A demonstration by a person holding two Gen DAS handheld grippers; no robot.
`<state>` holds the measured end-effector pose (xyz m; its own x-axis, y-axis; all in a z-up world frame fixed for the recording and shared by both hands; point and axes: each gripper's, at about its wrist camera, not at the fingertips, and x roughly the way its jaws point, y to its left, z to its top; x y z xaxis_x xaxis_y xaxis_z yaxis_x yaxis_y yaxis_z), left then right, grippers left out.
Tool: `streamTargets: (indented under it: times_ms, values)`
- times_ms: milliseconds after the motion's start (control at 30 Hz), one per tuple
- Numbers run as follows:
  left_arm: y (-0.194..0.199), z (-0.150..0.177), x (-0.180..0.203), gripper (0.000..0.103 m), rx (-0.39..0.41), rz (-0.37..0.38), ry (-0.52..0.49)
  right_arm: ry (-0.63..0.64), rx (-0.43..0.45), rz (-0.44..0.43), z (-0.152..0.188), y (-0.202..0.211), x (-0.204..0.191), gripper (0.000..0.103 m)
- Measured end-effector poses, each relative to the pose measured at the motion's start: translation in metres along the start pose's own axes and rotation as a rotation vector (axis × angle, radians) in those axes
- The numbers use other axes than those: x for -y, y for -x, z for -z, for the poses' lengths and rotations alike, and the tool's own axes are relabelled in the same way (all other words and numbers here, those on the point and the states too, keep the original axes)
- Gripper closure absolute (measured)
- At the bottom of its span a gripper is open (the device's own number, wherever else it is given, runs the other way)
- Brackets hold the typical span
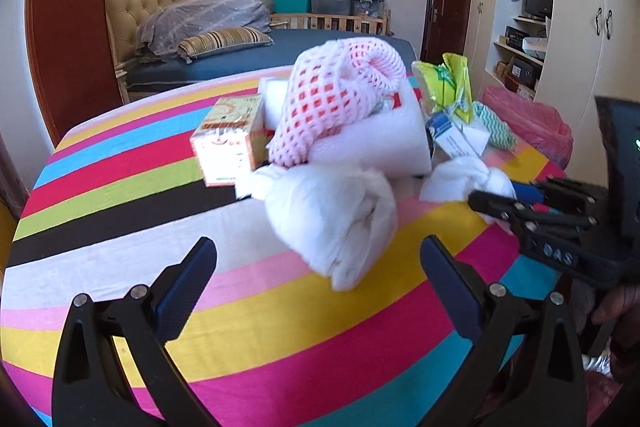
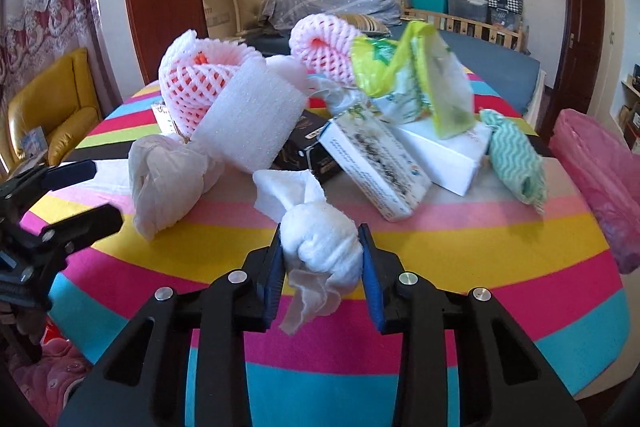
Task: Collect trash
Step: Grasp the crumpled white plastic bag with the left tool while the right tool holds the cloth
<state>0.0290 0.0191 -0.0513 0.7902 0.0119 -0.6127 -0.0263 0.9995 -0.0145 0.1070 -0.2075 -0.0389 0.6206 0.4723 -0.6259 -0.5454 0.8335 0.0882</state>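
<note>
On the striped tablecloth (image 2: 500,239) lies a heap of trash. My right gripper (image 2: 321,229) is shut on a small twisted white tissue wad (image 2: 320,251) at the near side of the heap, with both blue pads pressing its sides. The left wrist view shows the same wad (image 1: 460,179) and right gripper (image 1: 496,193) at the right. My left gripper (image 1: 318,243) is open, its fingers apart just in front of a larger crumpled white bundle (image 1: 332,223) and not touching it. From the right wrist view, the left gripper (image 2: 105,191) is at the left edge beside that bundle (image 2: 168,179).
Behind the bundles lie pink foam fruit nets (image 1: 336,95), a white foam roll (image 1: 380,143), an orange-white carton (image 1: 228,143), a yellow-green wrapper (image 2: 404,67), white boxes (image 2: 380,167) and a teal wavy cloth (image 2: 516,159). A pink bag (image 2: 600,171) stands at the table's right edge.
</note>
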Motion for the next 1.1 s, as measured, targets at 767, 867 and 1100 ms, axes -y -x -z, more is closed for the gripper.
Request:
streamTargets:
  times_ms: [767, 867, 1100]
  values:
    - [0.002, -0.008, 0.065, 0.053, 0.100, 0.010, -0.172, -0.140, 0.154, -0.006, 0.024, 0.040, 0.053, 0.069]
    - [0.009, -0.008, 0.079, 0.053, 0.132, 0.046, -0.219, -0.160, 0.161, 0.005, 0.026, 0.044, 0.061, 0.069]
    - [0.001, -0.008, 0.095, 0.053, 0.130, 0.076, -0.268, -0.198, 0.167, 0.028, 0.032, 0.049, 0.078, 0.069]
